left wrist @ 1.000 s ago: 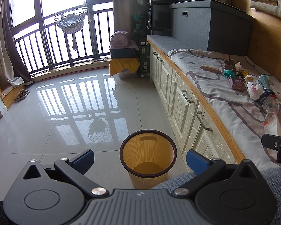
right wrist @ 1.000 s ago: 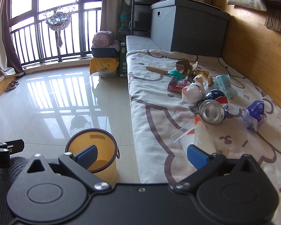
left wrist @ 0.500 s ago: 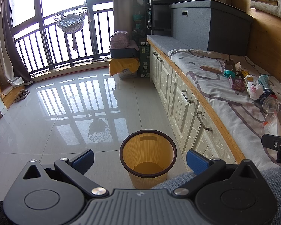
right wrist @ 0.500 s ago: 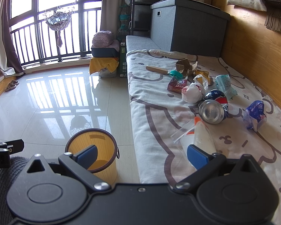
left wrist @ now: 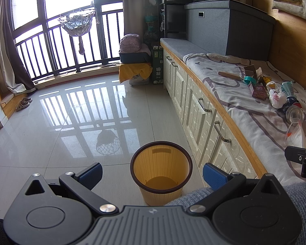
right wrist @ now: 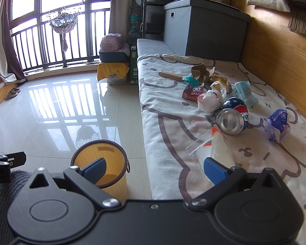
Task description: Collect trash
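A yellow waste bin (left wrist: 161,177) with a dark rim stands on the floor beside the bench; it also shows in the right wrist view (right wrist: 104,167). My left gripper (left wrist: 152,173) is open and empty above the bin. My right gripper (right wrist: 156,169) is open and empty over the bench edge. Trash lies on the bench's sheet: a clear plastic bag (right wrist: 216,149) just ahead of the right fingertip, a Pepsi can (right wrist: 232,118), a white plastic bag (right wrist: 210,101), a blue wrapper (right wrist: 277,124), a red carton (right wrist: 191,92) and cardboard scraps (right wrist: 202,71).
White cabinet drawers (left wrist: 202,110) run under the bench. A grey storage box (right wrist: 204,34) stands at the bench's far end. A yellow-covered box (left wrist: 134,73) sits on the tiled floor near the window railing. A wooden wall (right wrist: 279,51) borders the bench on the right.
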### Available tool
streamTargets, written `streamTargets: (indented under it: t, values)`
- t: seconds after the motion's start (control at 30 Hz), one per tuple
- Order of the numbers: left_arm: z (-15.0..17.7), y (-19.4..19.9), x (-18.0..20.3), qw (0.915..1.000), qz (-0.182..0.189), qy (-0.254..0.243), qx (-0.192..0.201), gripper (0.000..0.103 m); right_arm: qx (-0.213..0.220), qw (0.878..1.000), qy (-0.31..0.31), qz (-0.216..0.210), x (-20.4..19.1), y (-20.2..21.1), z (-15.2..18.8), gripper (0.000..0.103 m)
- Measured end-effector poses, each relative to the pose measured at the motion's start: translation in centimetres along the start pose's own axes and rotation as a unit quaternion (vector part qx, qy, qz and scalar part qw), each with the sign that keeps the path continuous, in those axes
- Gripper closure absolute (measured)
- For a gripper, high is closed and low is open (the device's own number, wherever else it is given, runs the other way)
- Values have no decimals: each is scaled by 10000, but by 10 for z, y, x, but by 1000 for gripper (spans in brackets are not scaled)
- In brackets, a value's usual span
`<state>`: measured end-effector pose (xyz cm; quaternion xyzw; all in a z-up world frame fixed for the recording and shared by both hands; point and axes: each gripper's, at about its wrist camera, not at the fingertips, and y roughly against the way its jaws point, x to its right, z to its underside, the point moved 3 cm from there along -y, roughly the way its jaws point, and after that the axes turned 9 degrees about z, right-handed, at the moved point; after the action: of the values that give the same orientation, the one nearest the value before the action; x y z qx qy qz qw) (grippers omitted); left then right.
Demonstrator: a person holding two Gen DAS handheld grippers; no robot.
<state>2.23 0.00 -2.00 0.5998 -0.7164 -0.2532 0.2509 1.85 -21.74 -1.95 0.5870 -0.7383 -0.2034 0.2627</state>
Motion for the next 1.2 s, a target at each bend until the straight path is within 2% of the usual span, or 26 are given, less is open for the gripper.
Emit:
streamTargets:
  t: [0.4, 0.53, 0.7, 0.97, 1.2]
  values:
    - [-2, 4, 3, 9999, 21, -90, 80, 0, 47, 10000, 45, 49, -1, 0, 1, 0]
    - [-11, 12, 12, 9992, 14, -281, 297, 0, 104, 9999, 36, 64, 1, 6, -1, 0]
    - [-21, 25, 25, 9955, 18, -572, 749, 0, 232, 9996, -153, 62, 8, 10, -1, 0]
    - [-42, 33, 53, 9881, 446, -650, 1320, 0, 387, 9959, -790, 217, 37, 20, -1, 0]
    - [-66, 27, 97, 9753, 912, -893, 1805, 0, 490, 9907, -1017, 760, 70, 19, 8, 0]
